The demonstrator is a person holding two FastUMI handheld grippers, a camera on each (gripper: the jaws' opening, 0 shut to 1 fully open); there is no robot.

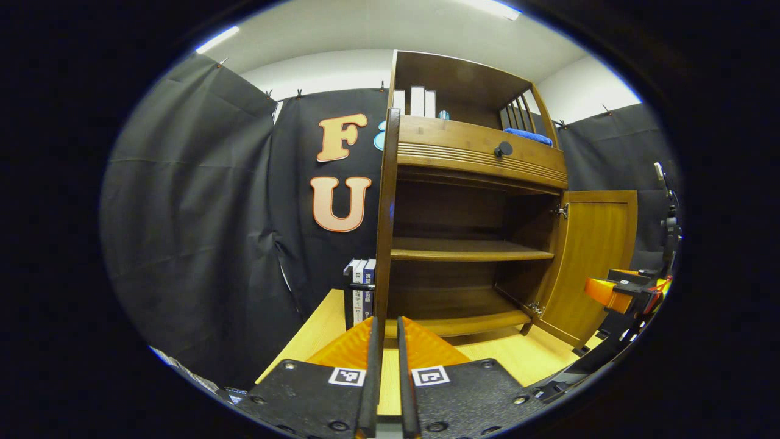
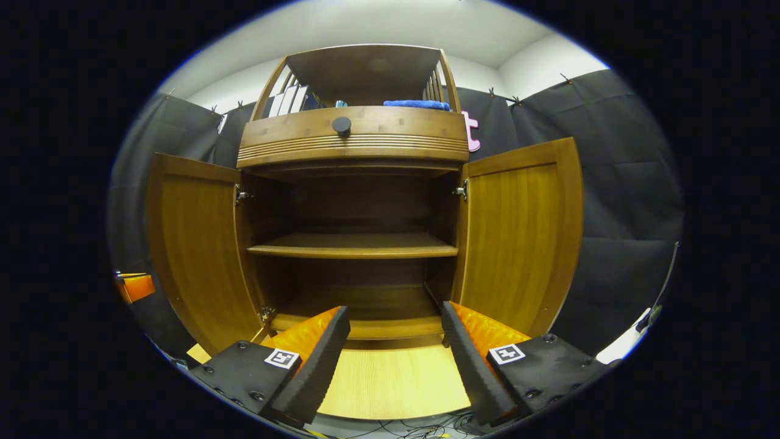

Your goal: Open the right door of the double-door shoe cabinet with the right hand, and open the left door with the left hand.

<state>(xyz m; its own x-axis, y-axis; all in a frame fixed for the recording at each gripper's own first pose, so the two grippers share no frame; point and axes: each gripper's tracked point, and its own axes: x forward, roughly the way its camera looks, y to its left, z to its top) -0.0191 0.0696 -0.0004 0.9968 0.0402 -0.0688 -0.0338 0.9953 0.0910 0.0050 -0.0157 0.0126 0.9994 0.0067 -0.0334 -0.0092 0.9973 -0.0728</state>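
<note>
The wooden shoe cabinet stands with both doors swung wide, its shelf bare. In the left gripper view the left door shows edge-on, and my left gripper is shut on its lower free edge, one finger on each side. The right door hangs open at the far side. In the right gripper view my right gripper stands open before the cabinet's middle, nothing between its fingers, with the left door and right door on either side. Beside the left door's outer edge I see the left gripper.
A drawer with a round knob sits above the doors, and a blue cloth lies on the top shelf. Books stand on the table to the cabinet's left. The right gripper shows near the right door.
</note>
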